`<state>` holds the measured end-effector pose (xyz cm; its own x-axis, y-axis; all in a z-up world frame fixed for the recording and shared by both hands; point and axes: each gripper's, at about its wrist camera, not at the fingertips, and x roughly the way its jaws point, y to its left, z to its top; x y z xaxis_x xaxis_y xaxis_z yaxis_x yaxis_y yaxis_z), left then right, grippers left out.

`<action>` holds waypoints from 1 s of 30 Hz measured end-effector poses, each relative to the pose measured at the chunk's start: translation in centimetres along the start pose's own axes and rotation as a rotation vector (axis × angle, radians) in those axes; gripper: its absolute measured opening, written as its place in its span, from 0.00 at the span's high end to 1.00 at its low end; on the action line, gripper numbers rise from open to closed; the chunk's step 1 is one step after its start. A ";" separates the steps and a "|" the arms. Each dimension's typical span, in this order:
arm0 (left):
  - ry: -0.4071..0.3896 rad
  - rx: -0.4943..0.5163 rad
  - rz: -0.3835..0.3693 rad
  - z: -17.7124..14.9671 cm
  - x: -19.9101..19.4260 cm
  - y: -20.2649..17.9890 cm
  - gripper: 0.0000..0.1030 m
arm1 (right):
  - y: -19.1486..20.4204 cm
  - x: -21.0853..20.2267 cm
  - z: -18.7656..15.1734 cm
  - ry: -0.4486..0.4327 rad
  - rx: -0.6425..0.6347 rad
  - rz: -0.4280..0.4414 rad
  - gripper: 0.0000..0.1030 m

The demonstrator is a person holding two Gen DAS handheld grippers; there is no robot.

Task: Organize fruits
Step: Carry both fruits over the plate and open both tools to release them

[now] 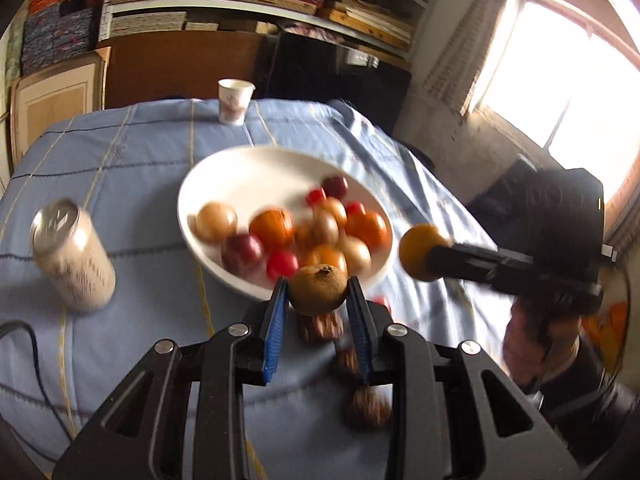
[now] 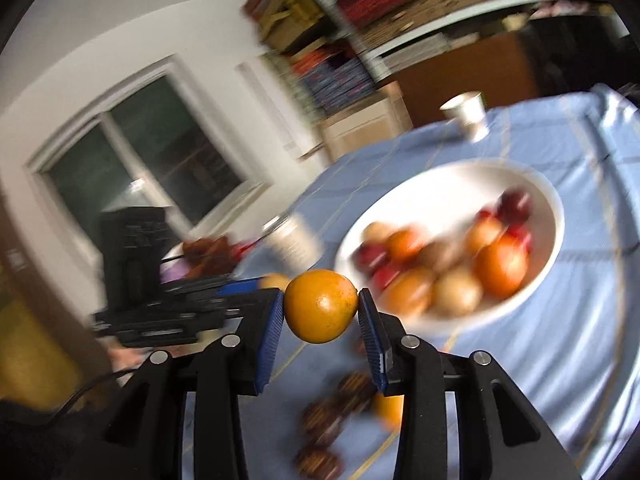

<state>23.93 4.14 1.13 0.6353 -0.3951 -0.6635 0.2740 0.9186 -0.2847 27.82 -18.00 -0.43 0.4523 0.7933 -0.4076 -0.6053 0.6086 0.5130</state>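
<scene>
1. The left gripper (image 1: 318,290) is clenched on a brownish round fruit (image 1: 318,289), its blue pads (image 1: 275,322) pressed to the fruit's flanks at 9 and 3 o'clock. The fruit hangs in the air just short of the near rim of the white bowl (image 1: 224,172), dried calyx facing up.

2. The right gripper (image 2: 321,308) grasps an orange fruit (image 2: 321,306) the same way, across its widest part. In the left wrist view it comes in from 3 o'clock and holds the orange fruit just beside the bowl's right rim.

3. Handling, as a judgement: both fruits look small, light and firm-skinned, and the orange one is glossy, so it may slip. A hold across the middle suits a ball shape; off-centre pressure would squeeze it out. Moderate force should do, since ripe flesh could bruise.

4. The bowl sits at 12 o'clock from the left gripper and at 2 o'clock from the right, and already holds a heap of orange, tan, dark red and bright red fruits (image 1: 280,228). A release low over the heap would limit rolling.

5. Below the grippers, dark wrinkled fruits (image 2: 320,416) lie on the blue tablecloth (image 1: 132,152), not yet gathered.

6. Farther out in the left wrist view: a drink can (image 1: 74,254) at 9 o'clock and a paper cup (image 1: 235,101) at 12 o'clock beyond the bowl.
</scene>
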 end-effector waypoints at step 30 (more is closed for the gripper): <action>-0.156 -0.109 0.206 -1.9 0.1 1.8 0.07 | -1.7 -0.8 -1.3 -0.054 -0.021 -0.125 0.42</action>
<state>23.07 5.81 -0.78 0.7751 -0.1880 -0.6032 0.0538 0.9709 -0.2335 27.66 -19.67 -1.99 0.5592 0.7113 -0.4259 -0.5556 0.7028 0.4443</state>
